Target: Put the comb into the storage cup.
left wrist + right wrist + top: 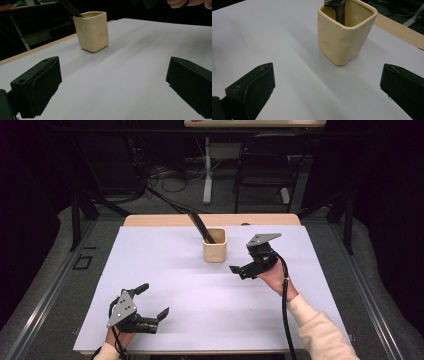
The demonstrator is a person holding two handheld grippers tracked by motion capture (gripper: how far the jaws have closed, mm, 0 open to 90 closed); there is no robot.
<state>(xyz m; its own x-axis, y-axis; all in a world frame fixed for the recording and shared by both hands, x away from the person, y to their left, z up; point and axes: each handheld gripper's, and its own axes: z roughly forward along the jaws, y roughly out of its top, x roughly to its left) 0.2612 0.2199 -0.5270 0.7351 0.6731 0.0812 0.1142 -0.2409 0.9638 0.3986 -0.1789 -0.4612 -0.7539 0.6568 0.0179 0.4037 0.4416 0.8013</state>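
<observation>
Cup (215, 246) holds a black utensil (201, 228); right tool (248, 264) beside it and left tool (153, 302) both gape wide

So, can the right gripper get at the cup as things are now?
Probably yes. The right gripper hangs open just beside the cup, its jaws facing it over bare white sheet. The dark utensil leans out the far side, away from it.

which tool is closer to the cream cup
The right tool, held just right of the cream cup with its jaws open toward it. The left tool sits far back at the table's near edge.
</observation>
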